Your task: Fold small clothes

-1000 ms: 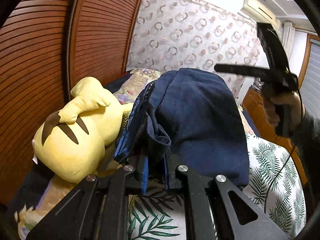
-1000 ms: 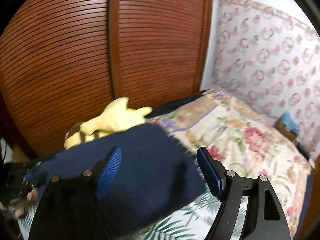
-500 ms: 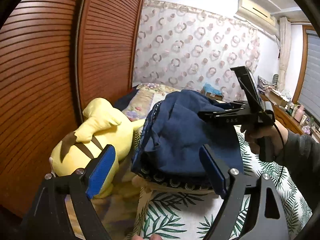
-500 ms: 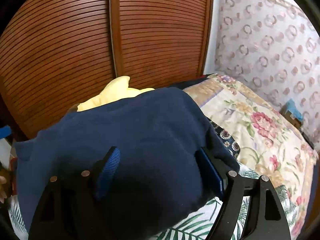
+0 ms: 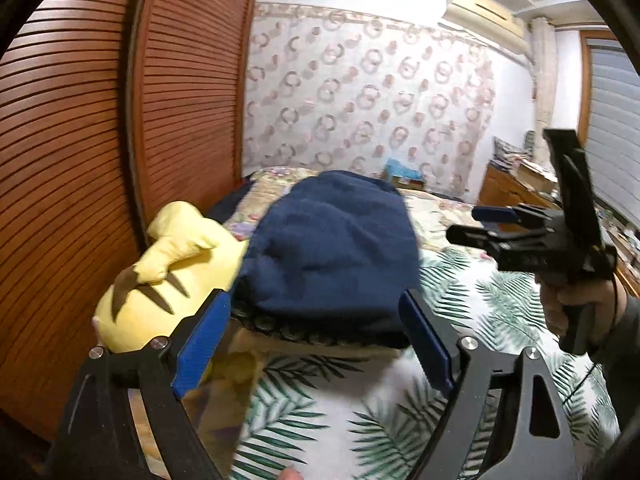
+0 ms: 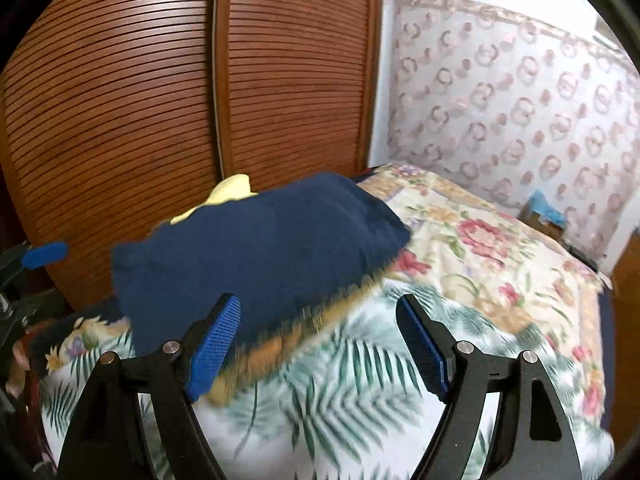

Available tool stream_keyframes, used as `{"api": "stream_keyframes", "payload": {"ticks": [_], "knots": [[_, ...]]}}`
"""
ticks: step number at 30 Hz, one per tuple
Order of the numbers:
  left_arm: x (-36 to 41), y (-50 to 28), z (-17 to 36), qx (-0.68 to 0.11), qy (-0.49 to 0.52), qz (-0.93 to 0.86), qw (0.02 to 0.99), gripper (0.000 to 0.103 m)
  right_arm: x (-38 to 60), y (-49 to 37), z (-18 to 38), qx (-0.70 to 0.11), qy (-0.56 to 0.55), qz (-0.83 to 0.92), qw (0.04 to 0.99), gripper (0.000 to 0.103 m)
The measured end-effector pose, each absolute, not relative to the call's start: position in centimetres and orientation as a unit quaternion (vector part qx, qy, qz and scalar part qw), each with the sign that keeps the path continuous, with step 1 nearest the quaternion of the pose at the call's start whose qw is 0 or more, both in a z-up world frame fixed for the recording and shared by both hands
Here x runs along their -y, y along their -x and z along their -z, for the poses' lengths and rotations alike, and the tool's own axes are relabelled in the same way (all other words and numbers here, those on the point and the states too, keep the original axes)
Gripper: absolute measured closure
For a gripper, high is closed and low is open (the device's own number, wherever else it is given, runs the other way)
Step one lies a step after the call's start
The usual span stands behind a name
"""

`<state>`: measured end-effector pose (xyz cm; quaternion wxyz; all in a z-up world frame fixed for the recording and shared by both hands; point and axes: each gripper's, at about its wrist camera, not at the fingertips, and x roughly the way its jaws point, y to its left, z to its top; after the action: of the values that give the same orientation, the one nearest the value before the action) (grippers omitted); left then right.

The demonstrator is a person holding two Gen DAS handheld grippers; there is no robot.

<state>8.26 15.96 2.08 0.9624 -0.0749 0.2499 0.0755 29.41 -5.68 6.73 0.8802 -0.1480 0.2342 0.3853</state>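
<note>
Navy garment (image 5: 332,248): lying folded on the bed (image 5: 472,304), toward its wardrobe-side edge, leaning on the yellow plush toy (image 5: 160,280).
Left gripper (image 5: 316,340): jaws standing wide, having just been opening; nothing between them, garment lying beyond.
Right gripper (image 6: 316,344): released, jaws gaping over leaf-print cover, holding nothing.

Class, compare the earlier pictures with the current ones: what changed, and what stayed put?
The left gripper let go of the navy garment, its jaws opening, and backed off. The garment now lies folded on the bed. The right gripper pulled back, open. The yellow plush stayed put.
</note>
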Motion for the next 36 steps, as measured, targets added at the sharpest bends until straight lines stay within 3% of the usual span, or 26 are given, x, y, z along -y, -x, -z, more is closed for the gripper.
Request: {"api": "stream_keyframes", "payload": {"ticks": [13, 21, 36], "knots": [[-9.0, -7.0, -3.5, -0.239, 0.035, -0.016, 0.970, 0.016, 16.6, -15.9, -7.1, -0.218, 0.076, -0.274, 0.933, 0.021], [-5.1, -6.7, -3.6, -0.241, 0.025, 0.006, 0.970, 0.016, 19.8, -9.1, -7.2, -0.201, 0.037, -0.235, 0.950, 0.006], [1.1, -5.6, -8.4, -0.200, -0.007, 0.043, 0.979, 0.016, 20.7, -2.2, -9.1, -0.145, -0.014, -0.152, 0.978, 0.006]]}}
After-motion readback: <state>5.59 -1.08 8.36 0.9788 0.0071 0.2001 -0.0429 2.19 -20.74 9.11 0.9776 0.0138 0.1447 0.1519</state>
